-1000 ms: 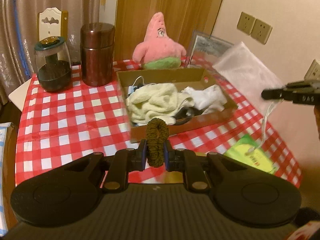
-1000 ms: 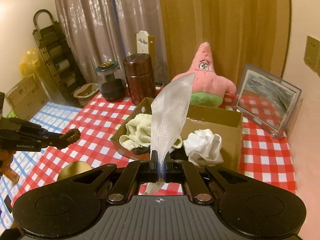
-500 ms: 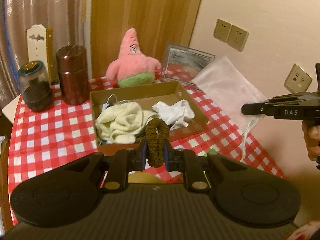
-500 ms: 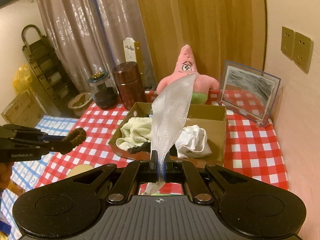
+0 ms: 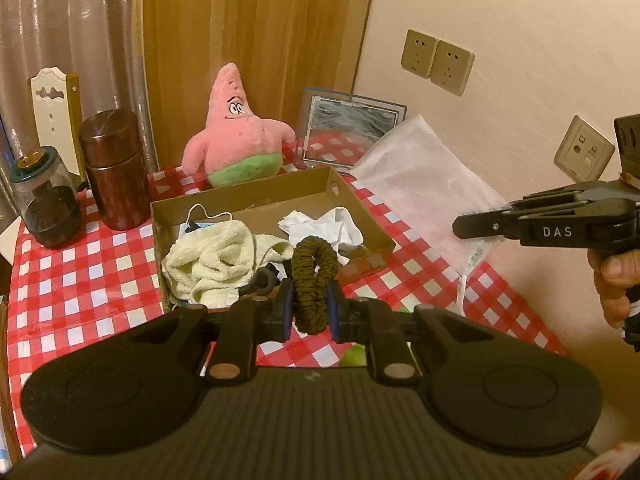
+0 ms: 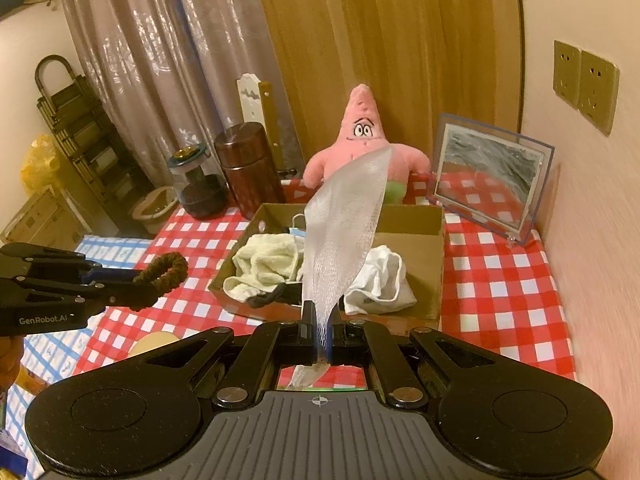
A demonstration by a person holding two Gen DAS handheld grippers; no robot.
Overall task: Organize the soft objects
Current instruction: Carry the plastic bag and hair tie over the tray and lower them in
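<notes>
Two tools — ribbed olive scrunchie (image 5: 314, 280), sheer white mesh bag (image 6: 344, 236)

Bare checked tablecloth (image 5: 80, 280) left of the cardboard box (image 5: 360, 216) lies open; jars (image 5: 114, 168) and plush (image 5: 236, 140) block behind.

Sheer mesh bag (image 6: 344, 236); glossy checked tablecloth (image 6: 500, 280)

Two markings can be read — both on the handheld tools. In the left wrist view, the side of the right gripper (image 5: 464, 227) bears white letters "DAS". In the right wrist view, the body of the left gripper (image 6: 154, 280) carries the brand "GenRobot.AI" — small, pale print on black.
</notes>
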